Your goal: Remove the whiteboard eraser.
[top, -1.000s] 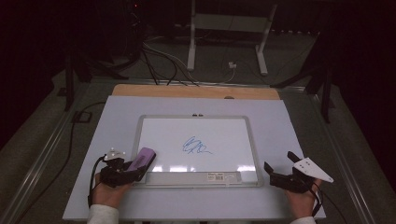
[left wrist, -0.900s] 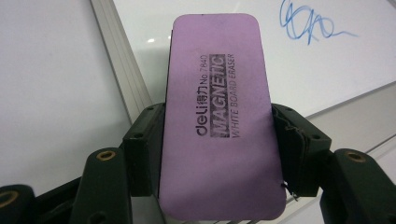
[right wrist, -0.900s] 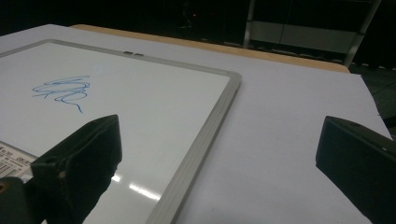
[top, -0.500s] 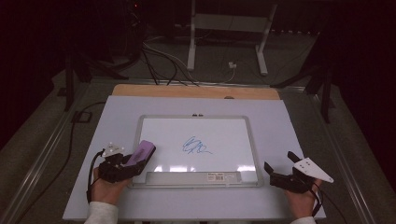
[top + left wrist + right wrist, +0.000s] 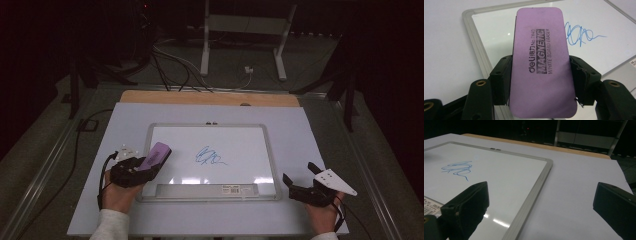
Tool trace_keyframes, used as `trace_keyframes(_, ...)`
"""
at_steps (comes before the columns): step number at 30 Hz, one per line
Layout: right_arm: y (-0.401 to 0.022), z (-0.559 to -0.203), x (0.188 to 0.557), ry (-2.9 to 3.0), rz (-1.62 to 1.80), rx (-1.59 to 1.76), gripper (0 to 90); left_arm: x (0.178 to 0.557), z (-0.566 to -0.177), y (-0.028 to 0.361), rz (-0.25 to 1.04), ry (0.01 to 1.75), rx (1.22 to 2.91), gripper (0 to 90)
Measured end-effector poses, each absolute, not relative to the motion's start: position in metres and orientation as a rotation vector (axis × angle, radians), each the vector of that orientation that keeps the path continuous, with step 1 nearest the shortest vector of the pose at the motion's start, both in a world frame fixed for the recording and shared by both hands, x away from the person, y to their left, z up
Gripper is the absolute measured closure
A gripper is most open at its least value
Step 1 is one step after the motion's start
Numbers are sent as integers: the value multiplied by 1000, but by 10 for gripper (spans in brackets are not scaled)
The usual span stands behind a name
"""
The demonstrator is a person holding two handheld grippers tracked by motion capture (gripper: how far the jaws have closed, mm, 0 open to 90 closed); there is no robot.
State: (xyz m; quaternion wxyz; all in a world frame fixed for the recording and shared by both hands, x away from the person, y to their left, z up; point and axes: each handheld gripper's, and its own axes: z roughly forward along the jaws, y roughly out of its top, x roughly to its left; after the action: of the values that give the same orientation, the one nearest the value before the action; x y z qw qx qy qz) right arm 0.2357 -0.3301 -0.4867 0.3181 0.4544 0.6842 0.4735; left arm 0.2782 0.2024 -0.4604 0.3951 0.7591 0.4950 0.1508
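A white board (image 5: 240, 150) (image 5: 496, 32) (image 5: 499, 177) in a grey frame lies flat on the table, with a blue scribble (image 5: 209, 157) (image 5: 580, 35) (image 5: 457, 170) near its middle. A purple board eraser (image 5: 154, 155) (image 5: 541, 62) hangs over the board's left edge, and my left gripper (image 5: 142, 170) (image 5: 540, 82) is shut on its two long sides. My right gripper (image 5: 300, 182) (image 5: 541, 202) rests open on the table just right of the board's near right corner, nothing between its jaws.
The board lies on a pale table top (image 5: 310, 135) with a wooden strip (image 5: 210, 98) along its far edge. Cables (image 5: 170, 65) and a metal stand (image 5: 245, 30) are on the dark floor beyond. A cable (image 5: 82, 145) trails off the table's left side.
My left gripper has lifted the eraser a little and carried it forward and right, over the board's left edge. The right gripper has stayed where it was.
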Motion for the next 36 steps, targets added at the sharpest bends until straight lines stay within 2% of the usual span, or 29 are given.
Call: trace_keyframes(36,-331,-487,236,1803,1241,1194,9,317,-469,165,397,1150,1990,415)
